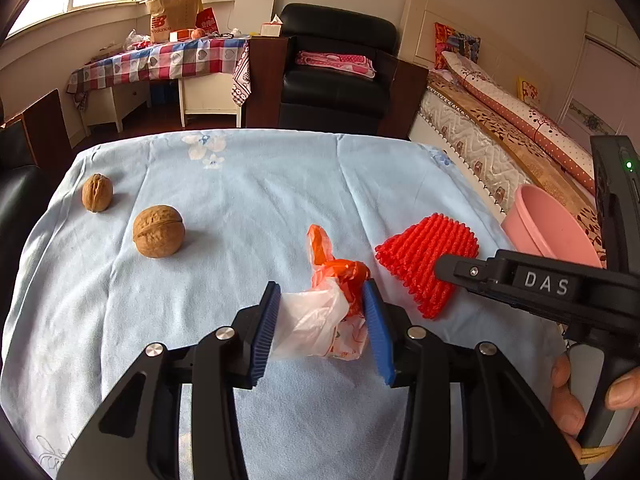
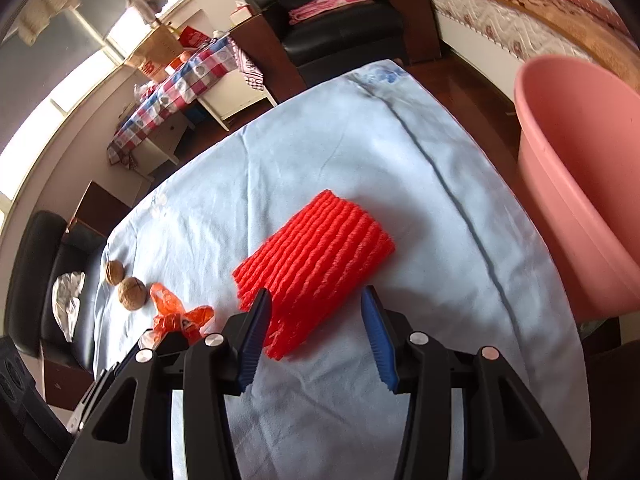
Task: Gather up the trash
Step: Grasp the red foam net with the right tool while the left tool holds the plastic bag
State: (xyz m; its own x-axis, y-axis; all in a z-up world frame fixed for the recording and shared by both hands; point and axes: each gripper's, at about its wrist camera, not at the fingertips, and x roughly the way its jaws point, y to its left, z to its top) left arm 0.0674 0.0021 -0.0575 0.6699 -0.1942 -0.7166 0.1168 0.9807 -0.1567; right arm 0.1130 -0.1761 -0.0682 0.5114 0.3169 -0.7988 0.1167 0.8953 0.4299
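A crumpled white and orange plastic bag (image 1: pixel 316 320) lies on the light blue tablecloth (image 1: pixel 240 184). My left gripper (image 1: pixel 321 284) is closed around it, both blue pads against its sides. To its right lies a red ribbed foam net (image 1: pixel 424 260). In the right wrist view my right gripper (image 2: pixel 316 291) is open and straddles the near end of the foam net (image 2: pixel 316 252). Its left pad lies against the net's edge, and cloth shows between the net and its right pad. The bag (image 2: pixel 176 316) appears at the lower left there.
Two walnuts (image 1: pixel 159 232) (image 1: pixel 97 193) sit on the cloth at the left. A pink basin (image 2: pixel 580 184) stands off the table's right edge. A person's hand (image 1: pixel 568 400) holds the right tool. A crumpled silvery sheet (image 2: pixel 68 300) lies on a black seat by the table.
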